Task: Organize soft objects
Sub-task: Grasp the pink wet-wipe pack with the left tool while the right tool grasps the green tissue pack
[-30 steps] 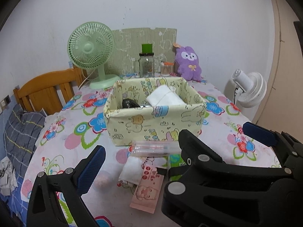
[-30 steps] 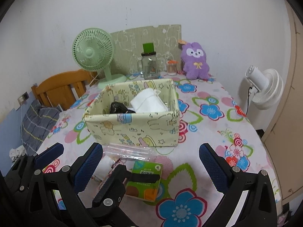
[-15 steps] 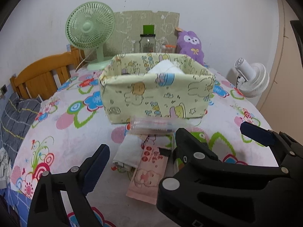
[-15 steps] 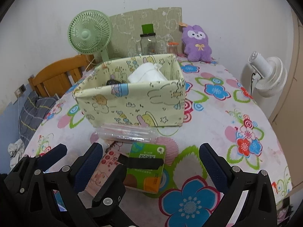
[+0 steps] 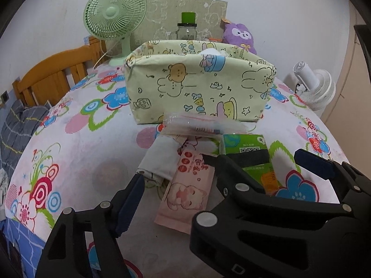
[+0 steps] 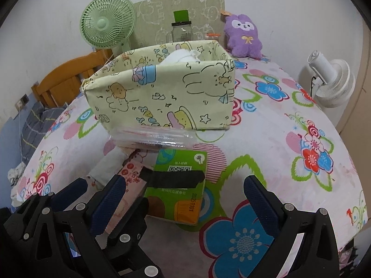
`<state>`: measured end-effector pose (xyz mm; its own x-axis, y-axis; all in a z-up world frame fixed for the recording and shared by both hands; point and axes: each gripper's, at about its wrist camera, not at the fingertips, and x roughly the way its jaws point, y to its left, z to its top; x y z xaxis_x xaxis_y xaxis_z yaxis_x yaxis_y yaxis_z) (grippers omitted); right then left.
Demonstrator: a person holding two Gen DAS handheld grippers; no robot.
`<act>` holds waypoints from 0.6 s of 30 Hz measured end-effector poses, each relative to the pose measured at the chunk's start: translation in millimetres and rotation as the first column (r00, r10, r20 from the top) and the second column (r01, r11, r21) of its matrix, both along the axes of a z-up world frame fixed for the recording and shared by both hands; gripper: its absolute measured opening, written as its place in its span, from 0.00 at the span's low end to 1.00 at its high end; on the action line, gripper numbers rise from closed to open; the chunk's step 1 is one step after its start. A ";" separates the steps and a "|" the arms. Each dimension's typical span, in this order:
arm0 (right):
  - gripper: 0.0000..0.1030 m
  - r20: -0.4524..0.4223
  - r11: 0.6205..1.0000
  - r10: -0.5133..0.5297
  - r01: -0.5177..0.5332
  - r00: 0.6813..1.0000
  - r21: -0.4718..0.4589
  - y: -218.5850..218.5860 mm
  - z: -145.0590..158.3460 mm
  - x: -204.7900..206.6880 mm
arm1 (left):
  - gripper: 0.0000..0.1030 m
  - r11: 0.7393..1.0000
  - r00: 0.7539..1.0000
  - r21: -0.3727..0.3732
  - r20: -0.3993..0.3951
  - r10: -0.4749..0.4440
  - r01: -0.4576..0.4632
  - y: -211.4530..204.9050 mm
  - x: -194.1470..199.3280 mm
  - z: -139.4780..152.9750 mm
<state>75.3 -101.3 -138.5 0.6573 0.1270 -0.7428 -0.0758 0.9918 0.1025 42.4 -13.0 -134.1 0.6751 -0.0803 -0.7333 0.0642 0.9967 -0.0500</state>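
Low in the left wrist frame, the left hand-held gripper (image 5: 176, 176) is closing with the pink tissue pack (image 5: 185, 190) between its blue pads, not yet pressed. In the right wrist view the right hand-held gripper (image 6: 185, 197) stands wide open around the green tissue pack (image 6: 178, 180). Both packs lie on the flowered table (image 6: 278, 120), centre frame below the cartoon fabric bin (image 6: 162, 92)

The left claw (image 5: 176, 178) is closing over the pink pack (image 5: 187, 194), not yet touching it. Beside it lie a green pack (image 5: 245, 146) and white cloth (image 5: 160, 159), before the fabric box (image 5: 199, 90).
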 end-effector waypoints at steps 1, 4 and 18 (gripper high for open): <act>1.00 -0.001 1.000 0.000 0.000 1.000 0.001 -0.1 -0.4 0.4 | 0.75 1.000 1.000 -0.004 -0.002 0.000 0.000 0.4 -0.3 -0.2; 1.00 0.000 1.000 0.004 -0.004 1.000 0.009 -0.4 -0.6 0.9 | 0.74 1.000 1.000 -0.015 -0.005 0.000 0.000 1.0 -0.4 -0.8; 1.00 0.010 0.999 0.041 -0.042 0.999 0.012 9.0 4.1 -4.5 | 0.60 1.000 1.000 -0.013 -0.005 0.002 -0.002 8.9 -6.9 3.8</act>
<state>70.8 -92.3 -134.4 0.6584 0.1636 -0.7346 -0.1179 0.9865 0.1140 35.5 -4.1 -130.3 0.6716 -0.0882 -0.7357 0.0615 0.9961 -0.0633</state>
